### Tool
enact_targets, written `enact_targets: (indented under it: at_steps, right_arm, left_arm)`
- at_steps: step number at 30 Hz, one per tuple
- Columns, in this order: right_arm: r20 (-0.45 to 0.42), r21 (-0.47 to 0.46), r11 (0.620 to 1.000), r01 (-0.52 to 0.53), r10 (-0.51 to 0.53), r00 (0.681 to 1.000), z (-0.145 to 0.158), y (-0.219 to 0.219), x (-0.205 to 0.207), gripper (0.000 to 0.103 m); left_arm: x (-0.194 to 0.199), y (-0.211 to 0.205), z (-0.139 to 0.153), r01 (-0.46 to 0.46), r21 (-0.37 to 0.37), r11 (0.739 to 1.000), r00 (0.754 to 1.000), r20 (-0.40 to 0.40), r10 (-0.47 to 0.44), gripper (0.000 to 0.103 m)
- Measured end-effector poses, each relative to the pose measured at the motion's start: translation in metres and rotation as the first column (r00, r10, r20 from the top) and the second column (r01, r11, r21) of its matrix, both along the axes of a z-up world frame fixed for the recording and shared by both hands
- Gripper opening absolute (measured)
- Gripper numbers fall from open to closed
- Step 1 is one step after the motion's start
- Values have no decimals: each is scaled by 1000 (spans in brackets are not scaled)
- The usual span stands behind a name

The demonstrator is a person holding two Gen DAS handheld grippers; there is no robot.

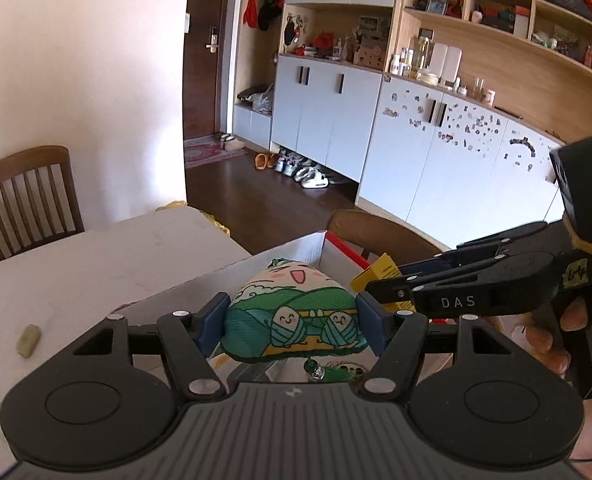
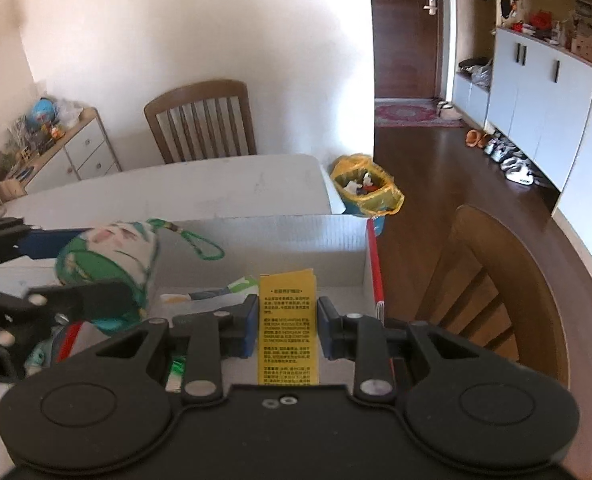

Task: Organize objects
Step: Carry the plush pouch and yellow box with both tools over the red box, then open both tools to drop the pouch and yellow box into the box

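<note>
My left gripper is shut on a stuffed zongzi-shaped pouch, green and white with cartoon faces and a green tassel, held above an open white cardboard box. The pouch also shows in the right wrist view, at the left. My right gripper is shut on a yellow printed box, held over the same cardboard box. In the left wrist view the right gripper comes in from the right with the yellow box at its tip.
The cardboard box sits on a white table and holds several small items. A pale eraser-like piece lies on the table. Wooden chairs stand at the table. A yellow-lined bin is past the table's corner.
</note>
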State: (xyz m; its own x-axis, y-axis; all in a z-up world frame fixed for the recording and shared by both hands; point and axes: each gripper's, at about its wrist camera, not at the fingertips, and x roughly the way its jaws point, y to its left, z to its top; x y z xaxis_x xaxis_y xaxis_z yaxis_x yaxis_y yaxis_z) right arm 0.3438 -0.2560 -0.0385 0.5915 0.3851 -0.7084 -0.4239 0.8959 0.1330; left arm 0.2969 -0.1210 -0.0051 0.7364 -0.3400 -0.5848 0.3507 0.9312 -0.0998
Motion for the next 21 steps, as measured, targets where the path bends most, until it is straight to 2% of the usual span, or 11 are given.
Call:
enact_targets:
  at_steps: [4, 9, 13, 21]
  right_arm:
    - [-23, -47, 999, -18, 17, 1000, -13, 4, 15, 28]
    - [-61, -75, 997, -36, 31, 998, -28, 14, 29, 29]
    - [-75, -127, 990, -52, 43, 996, -39, 24, 41, 29]
    - [-142, -169, 982, -86, 62, 988, -61, 35, 58, 29]
  left_arm:
    - [14, -10, -26, 7, 11, 1000, 999, -36, -7, 68]
    - [23, -24, -53, 40, 81, 996, 997, -66, -34, 68]
    - [32, -28, -68, 56, 102, 993, 992, -117, -44, 68]
    - [48, -38, -86, 68, 145, 987, 982, -186, -40, 68]
